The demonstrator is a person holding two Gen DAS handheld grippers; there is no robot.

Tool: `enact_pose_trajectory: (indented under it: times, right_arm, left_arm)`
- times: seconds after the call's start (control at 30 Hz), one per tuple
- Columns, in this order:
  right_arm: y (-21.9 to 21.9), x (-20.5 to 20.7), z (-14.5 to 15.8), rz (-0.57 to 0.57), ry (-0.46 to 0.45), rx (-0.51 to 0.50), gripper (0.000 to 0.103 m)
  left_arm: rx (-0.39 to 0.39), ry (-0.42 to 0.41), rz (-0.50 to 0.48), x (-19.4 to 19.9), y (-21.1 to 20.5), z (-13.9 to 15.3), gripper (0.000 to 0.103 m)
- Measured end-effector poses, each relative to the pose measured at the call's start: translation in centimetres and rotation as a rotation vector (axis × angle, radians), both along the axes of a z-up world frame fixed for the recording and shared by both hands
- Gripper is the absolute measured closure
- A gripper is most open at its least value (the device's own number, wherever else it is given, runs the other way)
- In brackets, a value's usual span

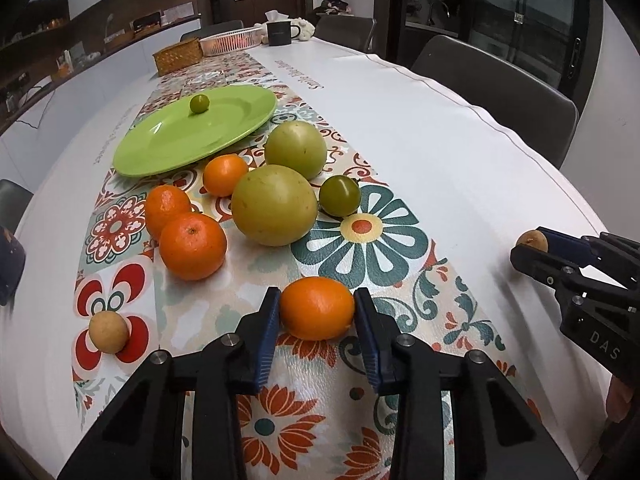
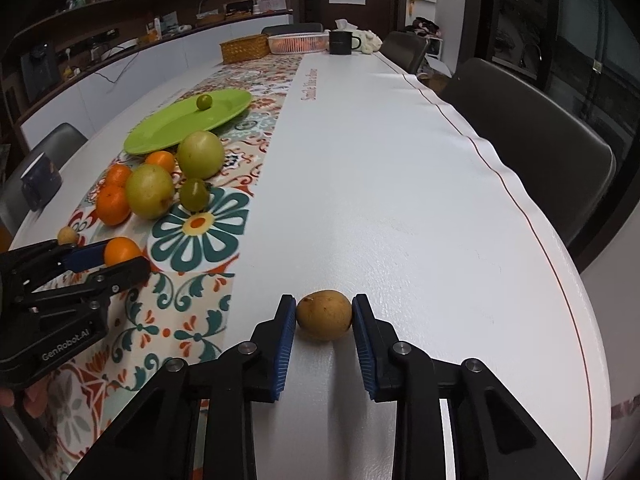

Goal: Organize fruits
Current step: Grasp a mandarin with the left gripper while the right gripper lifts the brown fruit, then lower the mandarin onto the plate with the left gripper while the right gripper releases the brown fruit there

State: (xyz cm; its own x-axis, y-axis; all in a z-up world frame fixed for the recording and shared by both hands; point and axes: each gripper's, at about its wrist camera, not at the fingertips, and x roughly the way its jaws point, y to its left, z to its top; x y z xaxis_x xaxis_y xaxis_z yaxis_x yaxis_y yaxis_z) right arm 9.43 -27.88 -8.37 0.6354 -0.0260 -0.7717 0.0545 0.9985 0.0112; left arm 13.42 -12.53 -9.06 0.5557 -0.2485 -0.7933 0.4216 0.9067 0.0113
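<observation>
My left gripper [image 1: 316, 308] is shut on an orange mandarin [image 1: 317, 307] over the patterned runner; it also shows in the right wrist view [image 2: 122, 251]. My right gripper [image 2: 324, 314] is shut on a small brown longan-like fruit [image 2: 324, 315] on the white tablecloth. A green plate [image 1: 168, 140] farther back holds one small green fruit [image 1: 199, 103]. In front of the plate lie three mandarins [image 1: 193, 246], two large green fruits [image 1: 274, 205] and a green tomato [image 1: 340, 195]. Another small brown fruit [image 1: 109, 332] lies at the left.
A wicker basket [image 1: 178, 56], a white slatted basket [image 1: 232, 41] and a dark mug [image 1: 279, 33] stand at the table's far end. Dark chairs [image 1: 500, 88] line the right side. The right gripper's body [image 1: 580, 284] is to the right of my left gripper.
</observation>
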Motion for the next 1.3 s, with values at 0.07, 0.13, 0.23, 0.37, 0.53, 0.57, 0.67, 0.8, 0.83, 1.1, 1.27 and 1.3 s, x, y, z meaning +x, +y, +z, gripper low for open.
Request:
enact_pose_trajectory:
  times: [0.07,0.13,0.23,0.37,0.53,0.57,0.67,0.8,0.83,1.1,1.27,1.3]
  right_arm:
    - [0.3,-0.1,0.4,0.008,-0.009,-0.001,0.073]
    - [0.5,-0.2,0.8,0.015,-0.015,0.003,0.073]
    - [0.9,-0.4,1.6,0.027,-0.029,0.008,0.073]
    - [1.8,-0.7,2.8,0.05,-0.053,0.013,0.073]
    - [3.4,-1.2,4.6,0.092,-0.093,0.021,0.073]
    - [3.8,-1.3,5.1,0.102,-0.104,0.02,0.073]
    - [4.8,-1.3,6.0,0.128,-0.124,0.022,0.073]
    - [6.2,-0.7,7.1,0.164,-0.144,0.039,0.073]
    - [6.6,-0.5,7.3,0.173,-0.149,0.042,0.073]
    - [9.4,2.8,8.7,0.243,-0.178,0.058,0.073]
    - [11.0,5.5,9.3,0.292,-0.186,0.074,0.073]
    - [11.3,6.3,9.4,0.301,-0.184,0.072,0.073]
  left_arm:
    - [-0.007,-0.007,-0.002,-0.2,0.1,0.4,0.066]
    - [-0.012,-0.014,-0.002,-0.5,0.3,0.9,0.066]
    - [-0.022,-0.024,0.001,-0.8,0.7,1.6,0.066]
    - [-0.035,-0.042,0.011,-1.4,1.5,2.7,0.066]
    - [-0.047,-0.07,0.034,-2.2,2.8,4.3,0.066]
    - [-0.047,-0.075,0.039,-2.3,3.0,4.5,0.066]
    - [-0.05,-0.092,0.057,-2.4,4.1,5.5,0.067]
    - [-0.039,-0.107,0.084,-2.0,5.6,6.4,0.067]
    - [-0.035,-0.113,0.091,-1.9,6.0,6.6,0.067]
    - [-0.019,-0.155,0.131,0.5,8.3,8.1,0.067]
    - [-0.012,-0.173,0.145,3.3,9.1,8.7,0.067]
    - [-0.014,-0.173,0.146,3.9,9.2,8.7,0.067]
